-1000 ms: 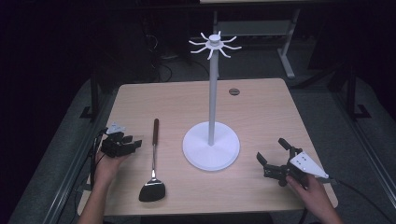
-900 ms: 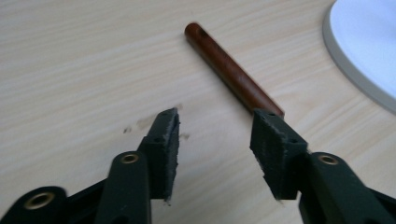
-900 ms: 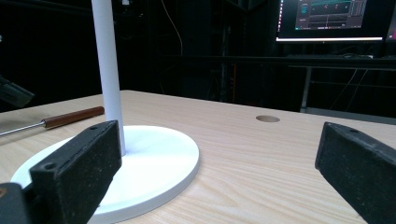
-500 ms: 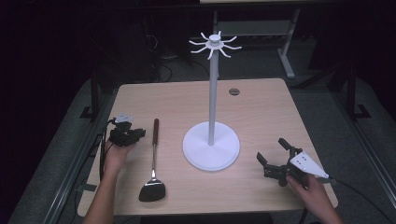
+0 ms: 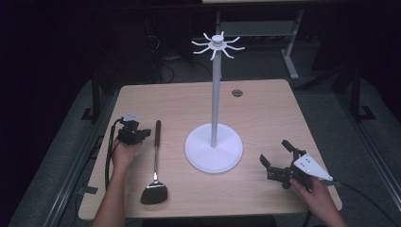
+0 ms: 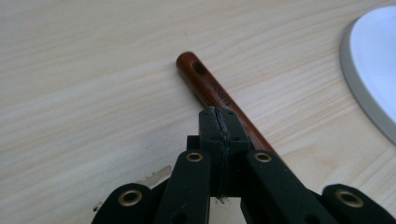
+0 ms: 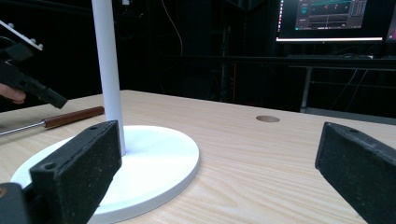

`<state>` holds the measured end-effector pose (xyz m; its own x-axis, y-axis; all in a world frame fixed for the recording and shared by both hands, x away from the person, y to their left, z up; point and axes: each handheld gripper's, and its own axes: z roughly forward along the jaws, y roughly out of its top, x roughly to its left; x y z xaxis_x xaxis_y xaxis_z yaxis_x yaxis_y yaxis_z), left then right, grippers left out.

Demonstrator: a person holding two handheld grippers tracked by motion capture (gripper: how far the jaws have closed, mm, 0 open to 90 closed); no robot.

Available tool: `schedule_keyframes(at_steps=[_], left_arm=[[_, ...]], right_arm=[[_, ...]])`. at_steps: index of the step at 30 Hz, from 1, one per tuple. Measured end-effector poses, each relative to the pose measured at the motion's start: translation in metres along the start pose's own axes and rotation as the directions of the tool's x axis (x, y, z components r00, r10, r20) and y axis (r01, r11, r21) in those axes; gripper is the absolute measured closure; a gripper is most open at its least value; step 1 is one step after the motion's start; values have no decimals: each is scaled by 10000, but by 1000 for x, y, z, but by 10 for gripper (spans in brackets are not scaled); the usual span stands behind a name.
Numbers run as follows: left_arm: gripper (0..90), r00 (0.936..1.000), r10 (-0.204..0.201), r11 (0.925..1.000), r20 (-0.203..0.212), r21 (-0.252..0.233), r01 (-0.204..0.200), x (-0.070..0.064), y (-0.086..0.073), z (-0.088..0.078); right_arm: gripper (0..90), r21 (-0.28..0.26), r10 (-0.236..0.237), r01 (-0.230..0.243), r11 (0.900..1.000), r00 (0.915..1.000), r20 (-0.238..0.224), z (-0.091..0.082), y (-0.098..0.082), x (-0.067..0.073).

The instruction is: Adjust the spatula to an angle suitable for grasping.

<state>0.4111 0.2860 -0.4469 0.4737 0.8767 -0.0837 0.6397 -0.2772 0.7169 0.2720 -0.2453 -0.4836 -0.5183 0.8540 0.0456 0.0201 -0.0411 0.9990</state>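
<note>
The bench carries a white hook stand whose round base sits between the two grippers, to the inner side of each. Beside the left gripper, on its stand side, lies the spatula, flat on the wood with its long axis running from the person's edge away across the bench: black blade toward the person, brown wooden handle at the far end. In the left gripper view the jaws have just been closing and now stand pressed together with nothing between them, their tips poised over the handle a little short of its holed end; whether they rest on the wood I cannot tell. The handle runs out past the tips, roughly in line with them, so a grasp would likely call for reopening and coming down across it. The right gripper sits well apart beyond the stand, jaws spread wide and empty, so the left hand is plainly nearer.
</note>
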Motion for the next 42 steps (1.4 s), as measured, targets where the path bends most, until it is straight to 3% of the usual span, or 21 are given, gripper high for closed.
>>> schedule_keyframes(at_steps=[4,12,20,29,30,42], left_arm=[[895,9998,-142,9999,164,63,141,0,-2,4],[895,9995,125,9987,280,488,-138,-4,-4,14],[895,9992,222,9985,330,484,-238,-7,-3,15],[895,9979,308,9980,576,527,-339,-19,1,20],[895,9970,475,9971,613,560,-510,-22,2,22],[896,9929,816,9944,860,606,-870,-39,6,29]], right_arm=[[0,5,-17,17,10000,10000,-7,0,0,0],[0,20,2,-2,10000,10000,-12,0,0,1],[0,25,-2,2,10000,10000,-13,0,0,1],[0,22,-5,5,10000,10000,-15,0,0,1],[0,20,-15,15,10000,10000,-26,0,0,1],[0,23,-9,9,10000,10000,-22,0,0,1]])
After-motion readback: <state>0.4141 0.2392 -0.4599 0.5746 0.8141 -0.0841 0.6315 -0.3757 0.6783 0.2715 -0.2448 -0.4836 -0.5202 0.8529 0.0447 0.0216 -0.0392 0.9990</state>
